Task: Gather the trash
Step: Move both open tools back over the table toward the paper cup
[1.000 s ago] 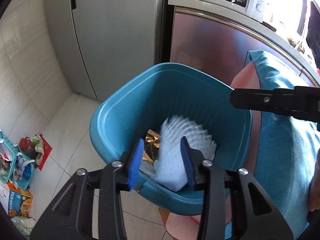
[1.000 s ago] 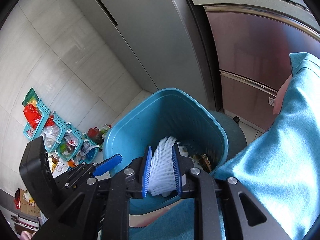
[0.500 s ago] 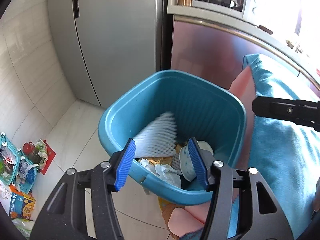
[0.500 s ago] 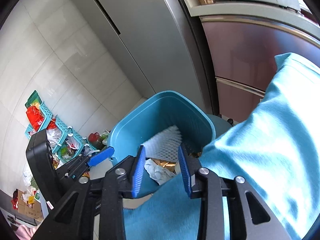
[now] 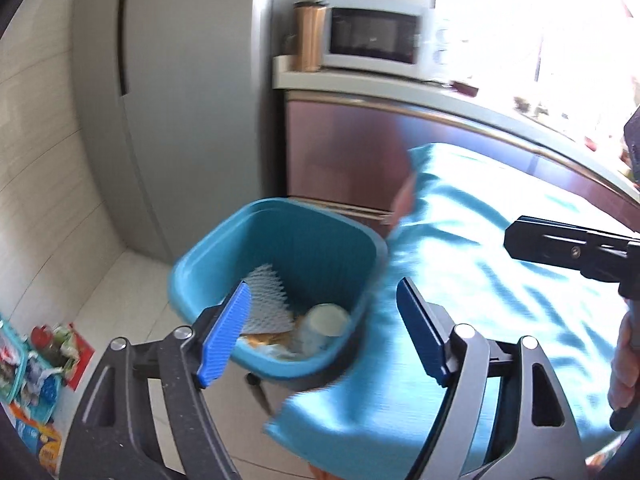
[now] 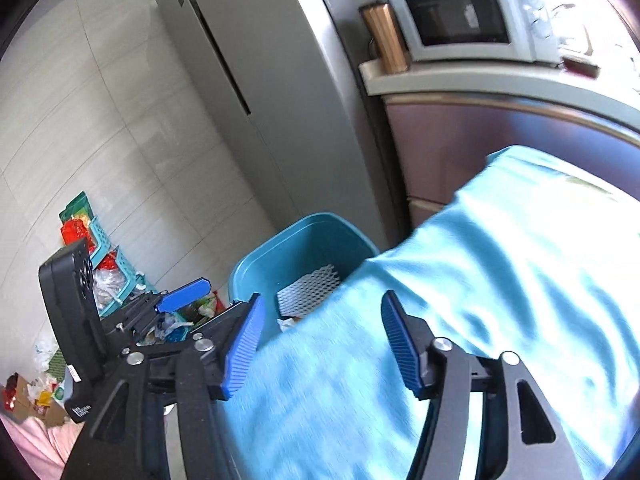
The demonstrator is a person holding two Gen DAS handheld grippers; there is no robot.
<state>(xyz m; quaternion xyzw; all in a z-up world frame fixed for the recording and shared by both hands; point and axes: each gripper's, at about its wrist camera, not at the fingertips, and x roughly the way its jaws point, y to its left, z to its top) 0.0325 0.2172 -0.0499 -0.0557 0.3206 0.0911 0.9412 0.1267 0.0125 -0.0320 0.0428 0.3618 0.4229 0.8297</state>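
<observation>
Both grippers come first: the left gripper [image 5: 324,332] has its blue pads spreading apart with nothing pinched between them, and the right gripper [image 6: 320,346] is likewise widening, its gap holding only a view of cloth behind it. That fits tools with nothing left to carry, since the trash lies in the blue bin [image 5: 276,280]. From the left wrist view the bin sits at about eleven o'clock from the gripper's gap, standing on the pale floor tiles [image 5: 120,292] just beside the table's corner, where anything gathered off the table has a short way to go. Inside it a white foam net [image 5: 266,300] leans against the near wall, with a pale cup [image 5: 324,320] on its side at the net's three o'clock and crumpled scraps underneath, too blurred to name. A turquoise cloth [image 6: 500,280] covers the table and hangs over its edge, hiding part of the bin's rim in the right wrist view. Behind the bin, at twelve o'clock, stands a grey fridge [image 5: 180,100], and a microwave [image 5: 376,38] sits on the counter at one o'clock. More litter and baskets [image 6: 104,276] lie on the floor at nine o'clock, so the collecting looks unfinished.
</observation>
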